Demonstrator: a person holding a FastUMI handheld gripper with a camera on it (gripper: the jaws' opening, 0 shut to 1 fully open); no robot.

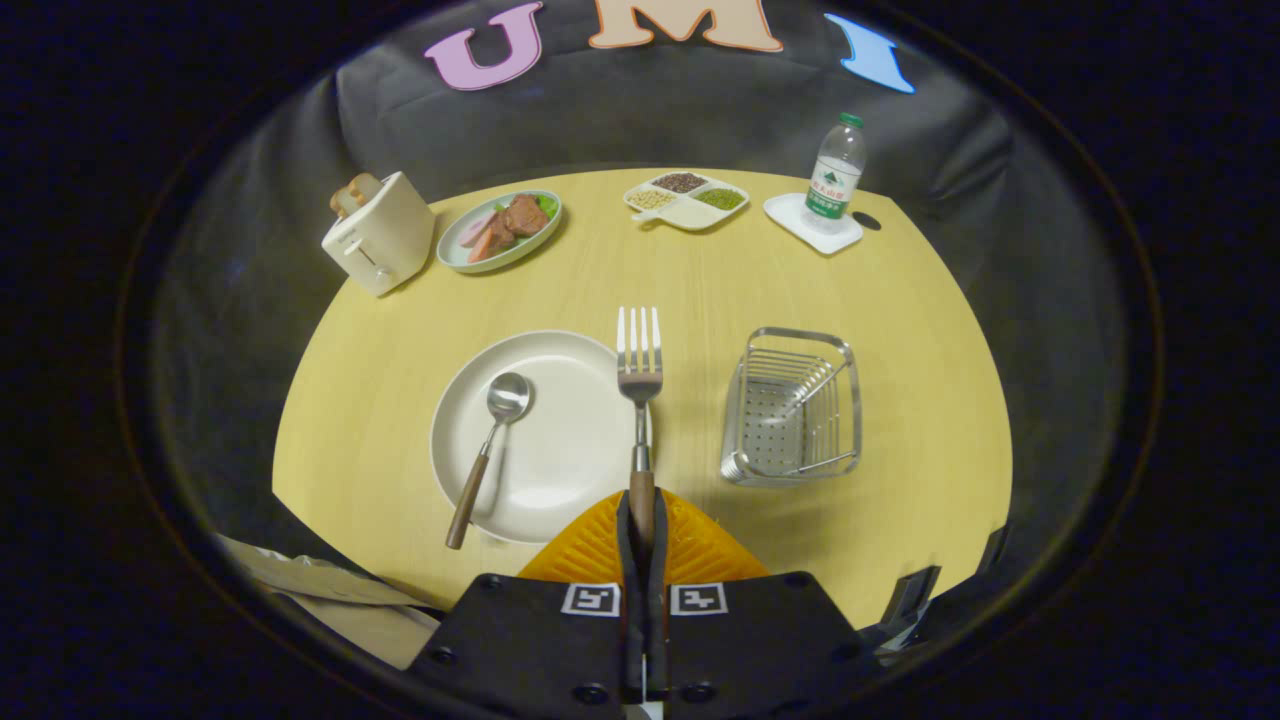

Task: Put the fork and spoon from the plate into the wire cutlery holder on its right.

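fork [639, 375]: handle clamped between the closed fingers of gripper [641, 520], tines pointing straight ahead, sitting left of wire cutlery holder [795, 410]
holder: lying just right of fork
spoon [490, 440]: resting on plate [545, 435], further left of holder

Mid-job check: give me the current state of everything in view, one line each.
gripper: shut on the fork's handle.
fork: held, tines pointing away, over the plate's right edge.
spoon: lying on the plate, bowl up.
plate: holds only the spoon.
cutlery holder: empty, right of plate.
bottle: upright, capped.
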